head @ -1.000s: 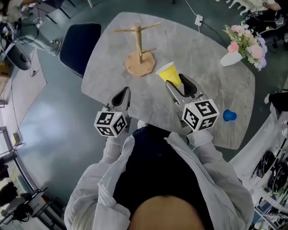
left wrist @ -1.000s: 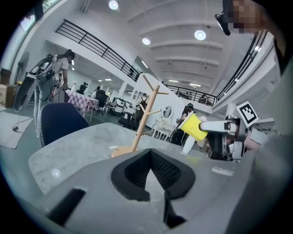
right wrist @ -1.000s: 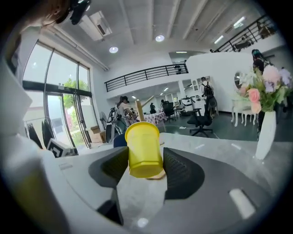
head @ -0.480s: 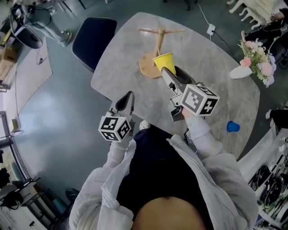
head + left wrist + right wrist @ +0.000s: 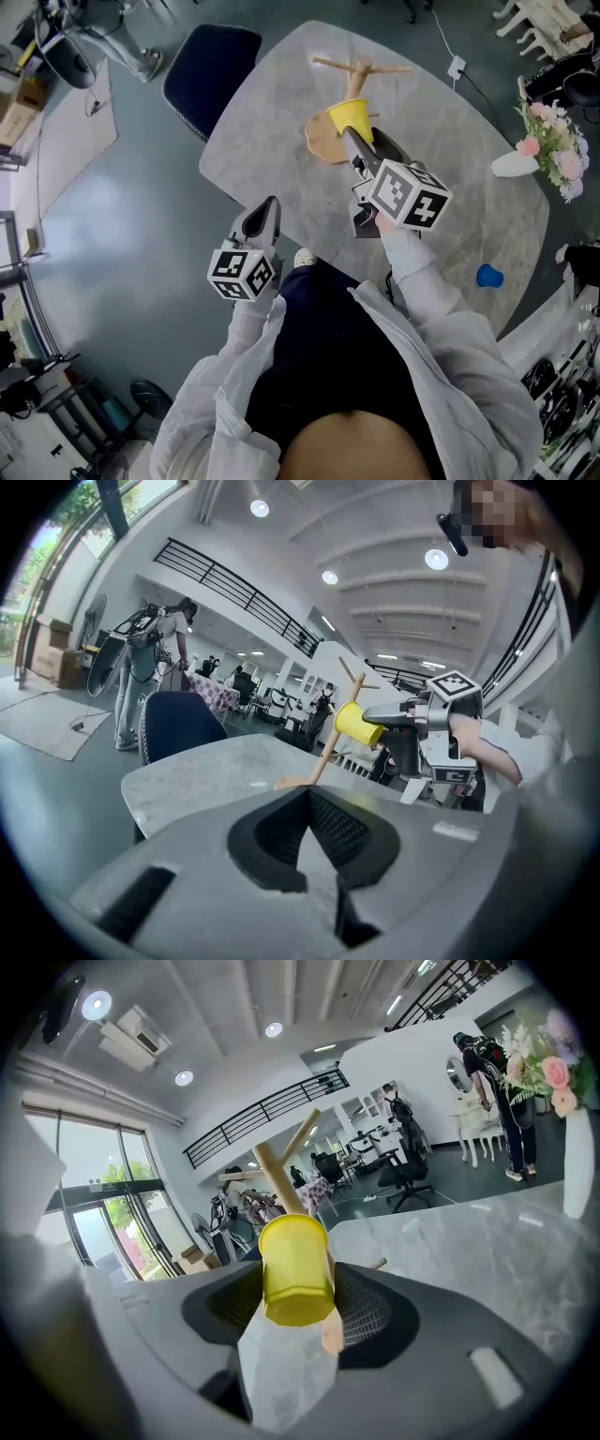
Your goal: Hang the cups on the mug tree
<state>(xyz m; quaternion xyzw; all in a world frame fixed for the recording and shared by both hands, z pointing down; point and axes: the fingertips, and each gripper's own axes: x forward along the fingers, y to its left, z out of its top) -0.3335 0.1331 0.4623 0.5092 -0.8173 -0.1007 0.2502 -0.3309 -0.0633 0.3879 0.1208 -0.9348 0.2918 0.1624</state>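
A wooden mug tree (image 5: 354, 80) stands on the far part of the grey marble table (image 5: 281, 159). My right gripper (image 5: 362, 142) is shut on a yellow cup (image 5: 349, 116) and holds it on its side, right in front of the tree's trunk and above its base. In the right gripper view the yellow cup (image 5: 295, 1269) sits between the pads with the mug tree (image 5: 281, 1171) rising just behind it. My left gripper (image 5: 265, 208) hovers shut and empty at the table's near edge. A blue cup (image 5: 488, 276) sits at the right near edge.
A white vase with pink flowers (image 5: 548, 150) stands at the table's far right. A dark blue chair (image 5: 211, 70) is tucked at the far left edge. A white cable and plug (image 5: 457, 67) lie at the back. People stand far off in the hall.
My right gripper has carried the yellow cup left and farther away, up to the mug tree, and rolled somewhat. The left gripper has drifted a little along the near edge.
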